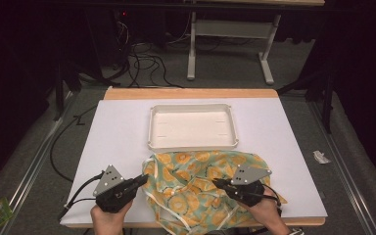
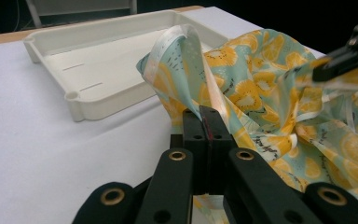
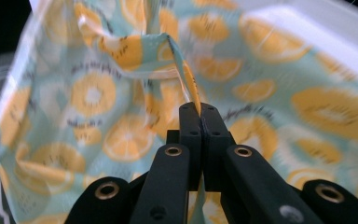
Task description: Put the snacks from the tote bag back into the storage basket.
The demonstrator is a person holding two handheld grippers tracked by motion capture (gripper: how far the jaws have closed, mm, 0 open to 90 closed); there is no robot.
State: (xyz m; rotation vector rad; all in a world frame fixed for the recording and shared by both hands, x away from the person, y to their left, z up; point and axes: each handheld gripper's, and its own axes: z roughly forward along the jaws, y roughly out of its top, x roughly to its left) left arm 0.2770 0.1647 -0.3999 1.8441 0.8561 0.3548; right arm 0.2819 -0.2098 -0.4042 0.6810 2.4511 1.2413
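While my left claw (image 1: 141, 180) and right claw (image 1: 217, 183) each pinch the fruit-print cloth (image 1: 196, 181), it sags between them, just short of the tray (image 1: 193, 145) beyond.

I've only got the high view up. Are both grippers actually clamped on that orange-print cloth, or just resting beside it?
Observer: Both are clamped. In the left gripper view, the left gripper has its jaws shut on a pale ribbon-like hem of the orange-print cloth.
Operator: And the right one?
Observer: The right gripper pinches a thin folded edge of the cloth, jaws fully together.
Operator: Is the cloth lifted anywhere?
Observer: Yes. In the left gripper view, the hem stands up above the jaws in a peak, in front of the near corner of the white tray.
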